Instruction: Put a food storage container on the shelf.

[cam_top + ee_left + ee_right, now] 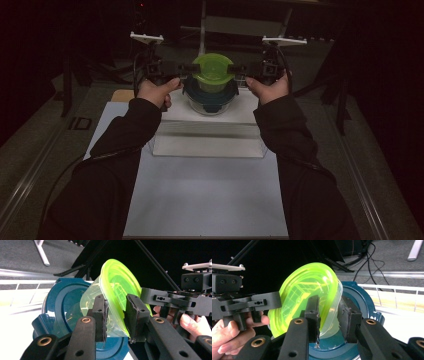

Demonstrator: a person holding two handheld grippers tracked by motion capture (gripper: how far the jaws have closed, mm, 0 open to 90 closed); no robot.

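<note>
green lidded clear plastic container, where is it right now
In the high view the green-lidded clear plastic container sits centre, far end of the table, clamped between the left gripper and right gripper, directly above a blue-lidded glass bowl.

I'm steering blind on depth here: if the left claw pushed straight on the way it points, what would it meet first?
The left claw already pinches the green-lidded container. Straight beyond it comes the right claw, gripping the opposite rim. The gap between them is hard to judge.

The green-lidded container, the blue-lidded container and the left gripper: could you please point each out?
green-lidded container (213, 67): high view, on its green lid.
blue-lidded container (62, 305): left gripper view, on its blue lid.
left gripper (116, 315): left gripper view, midway between its fingertips.
</note>
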